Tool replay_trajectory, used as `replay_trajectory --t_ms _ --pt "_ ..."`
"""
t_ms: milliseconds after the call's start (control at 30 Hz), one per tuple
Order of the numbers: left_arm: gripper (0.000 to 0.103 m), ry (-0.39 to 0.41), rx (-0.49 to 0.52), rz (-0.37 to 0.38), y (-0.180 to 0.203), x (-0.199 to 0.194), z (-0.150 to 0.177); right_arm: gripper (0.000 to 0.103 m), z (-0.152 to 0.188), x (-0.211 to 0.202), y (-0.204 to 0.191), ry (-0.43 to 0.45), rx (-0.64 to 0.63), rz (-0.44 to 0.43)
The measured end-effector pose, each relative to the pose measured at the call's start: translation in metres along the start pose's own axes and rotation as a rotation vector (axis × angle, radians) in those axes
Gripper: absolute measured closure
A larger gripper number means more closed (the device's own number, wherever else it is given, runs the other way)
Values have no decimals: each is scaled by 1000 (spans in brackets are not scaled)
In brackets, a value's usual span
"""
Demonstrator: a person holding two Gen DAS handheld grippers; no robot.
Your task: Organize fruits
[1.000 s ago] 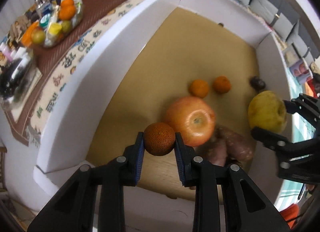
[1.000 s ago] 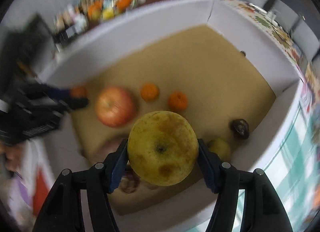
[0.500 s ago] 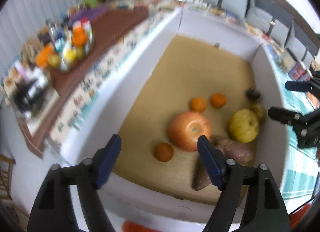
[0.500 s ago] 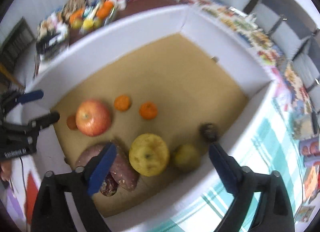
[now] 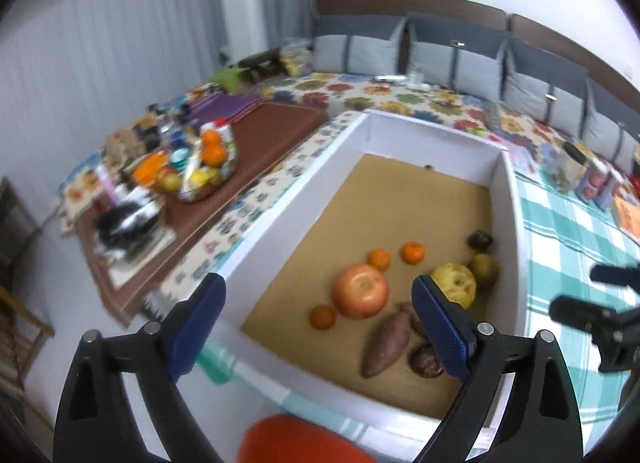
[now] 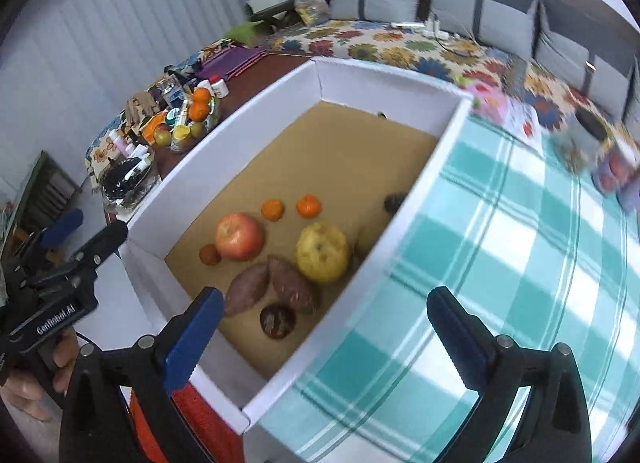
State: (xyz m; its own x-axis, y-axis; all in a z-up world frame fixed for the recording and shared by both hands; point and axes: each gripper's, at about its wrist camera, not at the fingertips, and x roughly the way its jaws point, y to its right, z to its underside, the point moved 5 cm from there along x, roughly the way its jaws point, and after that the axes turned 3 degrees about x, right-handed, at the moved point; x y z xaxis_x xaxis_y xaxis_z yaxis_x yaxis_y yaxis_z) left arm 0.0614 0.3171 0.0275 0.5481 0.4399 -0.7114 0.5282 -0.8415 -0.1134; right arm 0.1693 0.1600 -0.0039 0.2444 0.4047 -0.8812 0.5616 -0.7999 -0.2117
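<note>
Fruits lie gathered toward the near end of the white box (image 5: 296, 199), on its brown floor: a red apple (image 5: 361, 290) with a small dark orange (image 5: 322, 317) touching its near side, two small oranges (image 5: 396, 256) just beyond it, and a yellow apple (image 5: 456, 283) close to the right wall with a greenish fruit (image 5: 485, 268) beside it and a dark fruit (image 5: 479, 240) further along that wall. Two sweet potatoes (image 6: 268, 285) and a dark round fruit (image 6: 277, 320) sit nearest the front wall. The grouping looks deliberate, like with like, the far half of the box left bare.

The left tool (image 5: 320, 319) is released, its jaws opening with nothing between them; it is angled down over the box's near left corner. The right tool (image 6: 320, 327) is likewise released and opening, empty, tilted steeply down over the right wall where box meets the checked cloth (image 6: 500, 247) on the counter. A hand (image 6: 36, 375) shows on the left tool's grip. More fruit waits in a bowl (image 5: 200, 175) on the brown counter to the left, so I judge further picks remain.
</note>
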Motion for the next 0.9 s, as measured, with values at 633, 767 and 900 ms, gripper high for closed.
replay_trajectory --t_ms 633,767,900 --pt "8 -54 22 -27 -6 -6 19 1 14 -25 -51 41 -67 28" --pt "8 -31 57 -64 -7 -12 18 1 16 -22 -54 27 -62 39" --pt "8 -33 67 -38 -9 -15 19 1 17 -19 -57 12 -61 54"
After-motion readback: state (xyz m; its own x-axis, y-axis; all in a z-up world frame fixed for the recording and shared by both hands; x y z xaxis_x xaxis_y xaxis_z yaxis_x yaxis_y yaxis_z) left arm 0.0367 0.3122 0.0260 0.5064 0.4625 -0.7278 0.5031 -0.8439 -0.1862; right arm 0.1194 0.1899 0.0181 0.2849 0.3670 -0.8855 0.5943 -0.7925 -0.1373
